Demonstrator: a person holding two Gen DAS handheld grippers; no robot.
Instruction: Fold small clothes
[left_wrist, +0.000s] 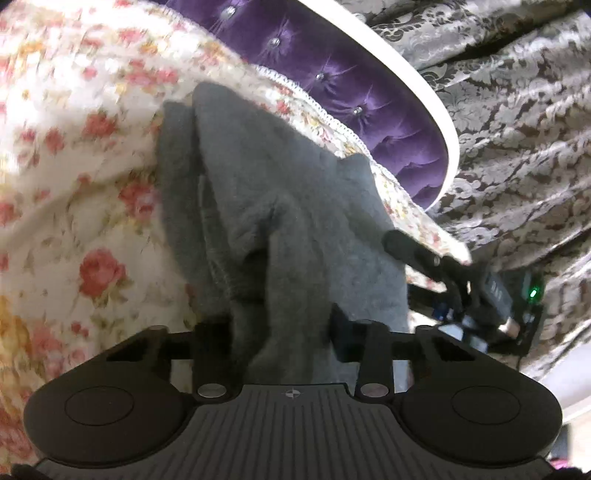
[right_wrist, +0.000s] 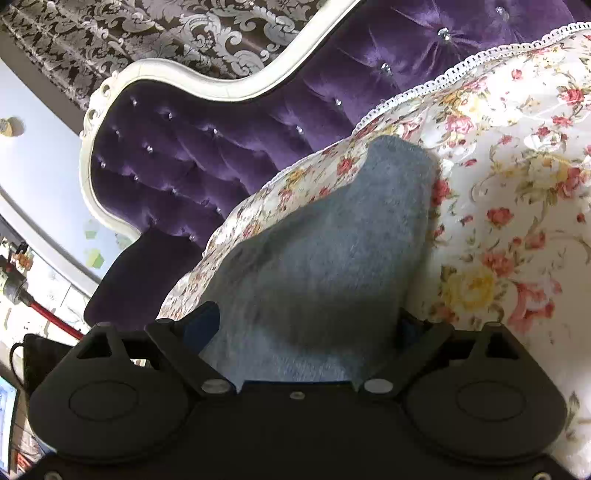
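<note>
Grey cloth (left_wrist: 291, 221): soft, fuzzy, small; lying bunched up on the flowery bedspread, with folds and a deep crease down its middle.
Flowery bedspread (left_wrist: 74, 166): cream with pink and yellow roses, spread under the grey cloth on all sides; white lace trim along the far edge beyond the grey cloth.
Left gripper (left_wrist: 280, 325): black, right at the near end of the grey cloth; fingers narrow, with a bunch of the grey cloth running between them; pads mostly hidden by the fluff, so cannot tell whether pressing or only close.
Right gripper (right_wrist: 310, 325): black, at the near edge of the grey cloth in its own view; fingers spread wide, one on each side of the grey cloth, not squeezing it.
Right gripper seen from the left: low and to the right of the grey cloth, one dark fingertip (left_wrist: 397, 242) touching or just beside the cloth's right edge.
Purple headboard (right_wrist: 207, 155): shiny, puffy, dotted with little sparkly buttons, with a curly white frame; standing behind the grey cloth, past the lace trim.
Patterned curtain (left_wrist: 517, 129): dark with silver leaf shapes, farther back than the headboard from the grey cloth.
Sharpness: left view blurry on the roses left of the grey cloth.
</note>
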